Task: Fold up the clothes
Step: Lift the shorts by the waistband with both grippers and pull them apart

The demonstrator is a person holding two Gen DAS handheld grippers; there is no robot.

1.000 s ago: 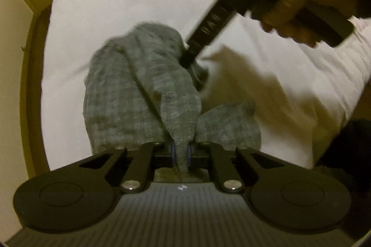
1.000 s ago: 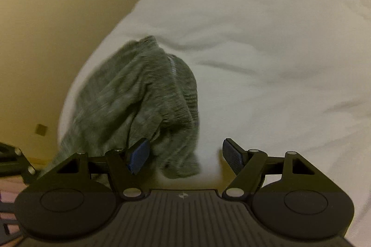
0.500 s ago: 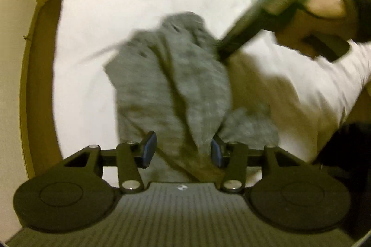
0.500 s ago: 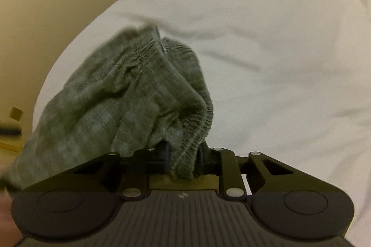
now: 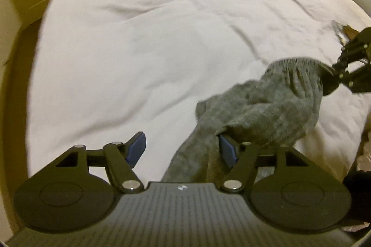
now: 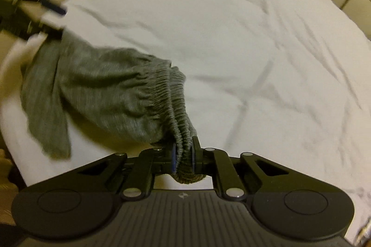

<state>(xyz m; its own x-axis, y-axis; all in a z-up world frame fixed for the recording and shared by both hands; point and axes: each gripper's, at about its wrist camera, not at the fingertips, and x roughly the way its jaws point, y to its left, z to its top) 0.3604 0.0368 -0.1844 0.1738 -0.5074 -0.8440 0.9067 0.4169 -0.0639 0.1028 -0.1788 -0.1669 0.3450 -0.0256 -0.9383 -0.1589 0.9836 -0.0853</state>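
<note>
Grey knit garment [image 6: 111,89]: one, lifted over the white bed [image 6: 255,43], near its edge. Right tongs [image 6: 183,160]: clamped on the garment's ribbed elastic waistband [image 6: 178,112]. Left tongs [image 5: 182,149]: spread wide, gripping nothing; cloth drapes against the right-hand finger [image 5: 228,149].

The left gripper [image 5: 182,150] has its jaws spread wide, blue pads facing each other across a broad gap; grey cloth lies against the inner face of its right finger only. The right gripper [image 6: 183,157] has its jaws drawn close together, pads pressing a gathered band of grey cloth between them.
</note>
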